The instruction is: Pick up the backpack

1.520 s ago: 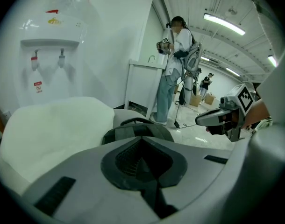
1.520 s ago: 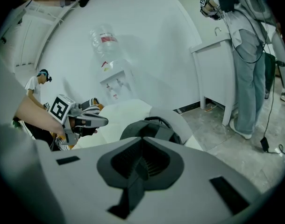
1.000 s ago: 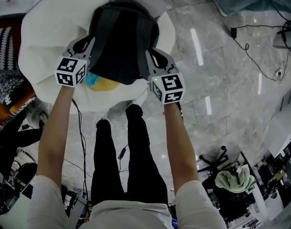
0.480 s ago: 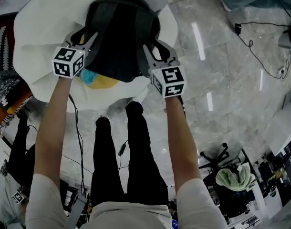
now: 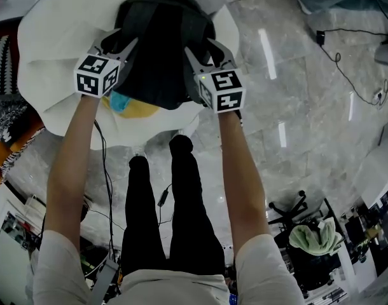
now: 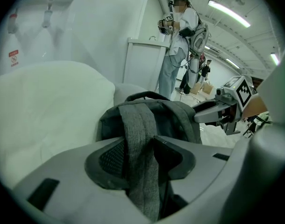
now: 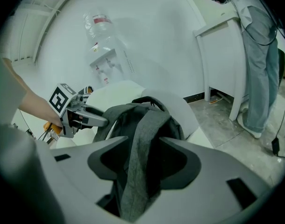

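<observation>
A dark grey backpack (image 5: 159, 49) lies on a big white cushion (image 5: 54, 37). My left gripper (image 5: 121, 43) is at its left side and my right gripper (image 5: 203, 53) at its right. In the left gripper view a grey shoulder strap (image 6: 140, 143) runs between the jaws of the left gripper (image 6: 140, 157). Those jaws are opening and stand wide, not pinching the strap. In the right gripper view the other strap (image 7: 142, 148) hangs loose between the opening jaws of the right gripper (image 7: 145, 162), with gaps on both sides.
A yellow and blue thing (image 5: 133, 107) peeks out under the backpack's near edge. The person's black-trousered legs (image 5: 162, 202) stand on the grey stone floor. Cables (image 5: 346, 81) lie at the right. Another person (image 6: 180, 45) stands by a white cabinet (image 6: 142, 64).
Both grippers' jaws have spread apart on the straps. Both hands have shifted slightly toward the backpack, which has settled on the cushion.
</observation>
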Tool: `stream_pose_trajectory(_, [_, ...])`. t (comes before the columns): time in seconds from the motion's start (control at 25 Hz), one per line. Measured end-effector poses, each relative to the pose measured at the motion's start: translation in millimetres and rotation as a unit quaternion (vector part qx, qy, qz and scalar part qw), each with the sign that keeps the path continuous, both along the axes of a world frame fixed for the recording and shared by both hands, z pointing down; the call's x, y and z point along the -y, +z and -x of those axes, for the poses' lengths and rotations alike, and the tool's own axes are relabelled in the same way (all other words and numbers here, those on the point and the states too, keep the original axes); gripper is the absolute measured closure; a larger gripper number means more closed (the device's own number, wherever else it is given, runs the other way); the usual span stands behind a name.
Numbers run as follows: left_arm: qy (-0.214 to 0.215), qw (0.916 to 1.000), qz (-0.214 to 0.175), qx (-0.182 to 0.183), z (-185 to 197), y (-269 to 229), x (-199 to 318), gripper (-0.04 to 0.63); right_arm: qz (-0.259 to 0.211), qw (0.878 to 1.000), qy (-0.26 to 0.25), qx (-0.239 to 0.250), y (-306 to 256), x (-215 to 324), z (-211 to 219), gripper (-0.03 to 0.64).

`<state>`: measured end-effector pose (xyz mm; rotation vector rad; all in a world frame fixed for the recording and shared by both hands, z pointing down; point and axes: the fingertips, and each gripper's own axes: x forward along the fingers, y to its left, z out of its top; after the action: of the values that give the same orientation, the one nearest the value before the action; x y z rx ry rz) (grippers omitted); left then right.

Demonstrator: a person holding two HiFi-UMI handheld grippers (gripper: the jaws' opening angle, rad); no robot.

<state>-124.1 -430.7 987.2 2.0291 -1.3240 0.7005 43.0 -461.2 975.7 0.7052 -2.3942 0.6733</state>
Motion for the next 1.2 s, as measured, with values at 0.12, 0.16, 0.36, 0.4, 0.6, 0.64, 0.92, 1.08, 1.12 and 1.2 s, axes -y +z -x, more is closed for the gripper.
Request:
stream_pose_trajectory(0.12, [-0.001, 1.0000, 0.003, 0.000, 0.3, 1.8, 0.3, 0.431, 0.002, 1.000, 0.003, 0.004, 3.1, 4.5, 4.6, 0.442])
stream_pose_trajectory(0.16, [-0.001, 1.0000, 0.004, 0.000, 0.5, 1.7, 0.0, 0.431, 0.004, 1.000, 0.001, 0.002, 4.3, 4.7, 6.2, 0.442])
stream_pose_trajectory(0.36, [0.000, 1.0000, 0.003, 0.001, -0.8, -1.7, -2.8, 0.486, 0.021, 1.000, -0.005, 0.005, 7.5, -0.4, 11.4, 0.454])
stream_pose_trajectory(0.4, [0.000, 1.0000, 0.003, 0.000, -2.0, -3.3, -3.6, 0.496, 0.021, 1.000, -0.001, 0.006, 6.0, 0.0, 10.4, 0.503])
stream_pose_trajectory(0.6, [0.004, 1.0000, -0.001, -0.001, -6.1, -14.0, -5.6, 0.543, 0.023, 1.000, 0.007, 0.014, -4.6, 0.4, 9.0, 0.549])
stream_pose_trajectory(0.64, [0.005, 1.0000, -0.003, 0.000, -5.8, -16.8, -6.0, 0.546, 0.023, 1.000, 0.008, 0.016, -7.8, -0.3, 9.6, 0.555])
stream_pose_trajectory(0.92, [0.005, 0.9999, -0.014, -0.006, -5.3, -44.0, -13.0, 0.557, 0.023, 0.999, 0.011, 0.034, -38.3, -9.3, 15.4, 0.575])
stream_pose_trajectory(1.08, [0.006, 0.9998, -0.017, -0.013, -5.0, -60.3, -26.1, 0.557, 0.021, 0.999, 0.012, 0.038, -55.6, -21.8, 14.2, 0.577])
stream_pose_trajectory(1.12, [0.007, 0.9997, -0.018, -0.014, -5.2, -64.4, -29.7, 0.557, 0.020, 0.999, 0.012, 0.039, -59.9, -25.2, 13.9, 0.577])
stream_pose_trajectory(1.2, [0.005, 0.9996, -0.020, -0.018, -5.8, -73.0, -37.3, 0.557, 0.022, 0.999, 0.012, 0.041, -68.5, -32.9, 13.2, 0.577])
